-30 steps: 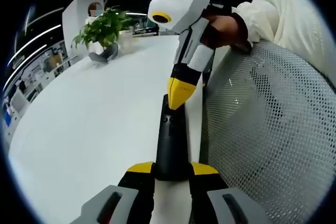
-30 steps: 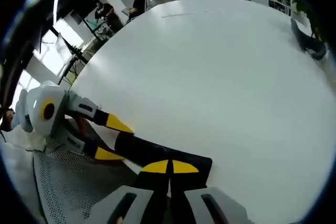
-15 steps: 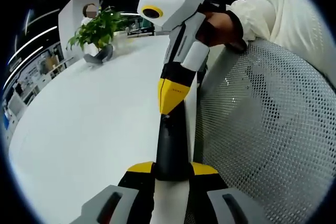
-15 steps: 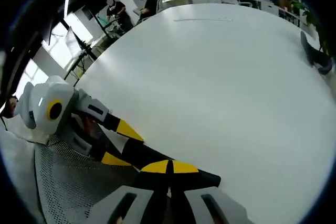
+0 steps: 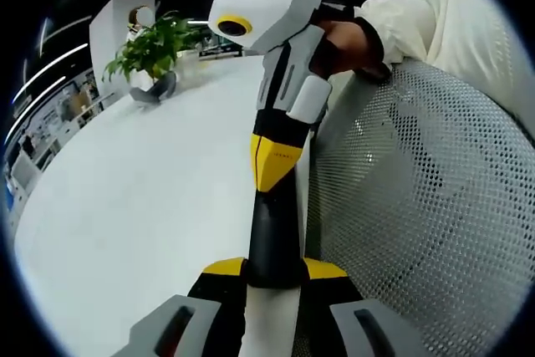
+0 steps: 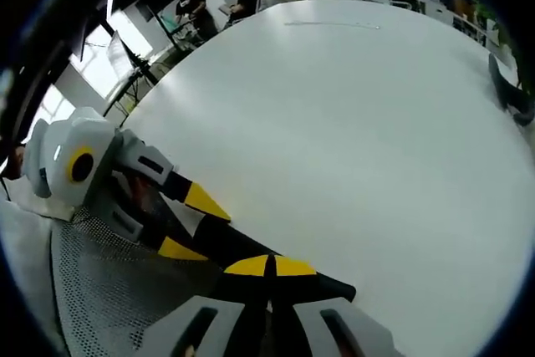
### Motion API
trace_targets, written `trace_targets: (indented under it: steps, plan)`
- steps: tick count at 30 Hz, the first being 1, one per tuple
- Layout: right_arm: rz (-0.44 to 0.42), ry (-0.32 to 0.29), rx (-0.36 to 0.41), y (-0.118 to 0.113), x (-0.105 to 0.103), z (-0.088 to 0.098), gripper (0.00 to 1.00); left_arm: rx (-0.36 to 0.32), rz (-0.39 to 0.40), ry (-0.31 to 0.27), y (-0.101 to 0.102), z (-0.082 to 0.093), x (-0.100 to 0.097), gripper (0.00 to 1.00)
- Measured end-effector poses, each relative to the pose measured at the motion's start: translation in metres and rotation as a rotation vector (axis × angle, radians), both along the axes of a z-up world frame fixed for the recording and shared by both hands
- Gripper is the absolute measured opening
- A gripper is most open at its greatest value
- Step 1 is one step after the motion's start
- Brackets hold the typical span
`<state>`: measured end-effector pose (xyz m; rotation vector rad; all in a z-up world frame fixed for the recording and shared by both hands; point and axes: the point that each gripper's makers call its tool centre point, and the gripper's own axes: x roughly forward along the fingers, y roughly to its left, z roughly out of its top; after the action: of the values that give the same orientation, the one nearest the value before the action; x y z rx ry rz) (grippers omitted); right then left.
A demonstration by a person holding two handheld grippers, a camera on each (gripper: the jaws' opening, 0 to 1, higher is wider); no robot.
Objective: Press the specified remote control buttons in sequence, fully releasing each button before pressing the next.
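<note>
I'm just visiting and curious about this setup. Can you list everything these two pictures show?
Remote control: one, black, long, held out over the table edge.
Table: one, white, large.
Potted plant: one, green, far end of the table.
Dark curved object: one, grey, beside the plant.
Mesh chair back: one, white, next to the table.
People: two, dark clothes, beyond the table.
Left claw: yellow tips, shut on the remote's near end.
Right claw: yellow tips together, over the remote.
Person's hand: holding the right claw, cream sleeve.
</note>
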<state>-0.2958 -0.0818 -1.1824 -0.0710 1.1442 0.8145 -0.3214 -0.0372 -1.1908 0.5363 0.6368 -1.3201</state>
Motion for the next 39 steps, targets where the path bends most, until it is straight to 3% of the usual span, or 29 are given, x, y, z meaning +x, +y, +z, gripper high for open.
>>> trace_targets:
  steps: [20,21,22,23,24,25,29,33,39]
  plan:
    - [0.068,-0.097,-0.083,0.004,0.005,-0.005,0.0,0.002,-0.006,-0.001,0.0,0.0,0.001,0.24]
    - [0.064,-0.143,-0.099,0.004,0.011,-0.008,0.0,0.002,-0.006,-0.002,0.0,0.0,0.001,0.24]
    - [0.093,-0.15,-0.13,0.002,0.01,-0.011,0.0,0.003,-0.014,-0.002,-0.001,0.0,-0.001,0.24]
    - [0.128,-0.134,-0.179,0.0,0.006,-0.018,0.0,0.004,-0.046,-0.021,-0.002,0.0,-0.002,0.24]
    - [0.103,-0.115,-0.218,-0.005,0.003,-0.017,0.0,0.006,-0.047,-0.023,-0.003,-0.001,-0.004,0.24]
    - [0.114,-0.119,-0.18,0.004,0.004,-0.016,0.0,0.012,-0.044,-0.029,-0.003,-0.001,-0.004,0.24]
    - [0.131,-0.131,-0.197,0.0,0.007,-0.015,0.0,0.002,-0.034,-0.018,-0.004,0.0,-0.002,0.24]
    - [0.06,-0.152,-0.116,0.002,0.014,-0.001,0.0,-0.002,-0.017,-0.008,-0.004,-0.001,0.0,0.24]
    - [-0.02,-0.12,-0.069,-0.005,0.018,0.005,0.0,-0.001,-0.01,0.0,-0.004,-0.002,0.002,0.24]
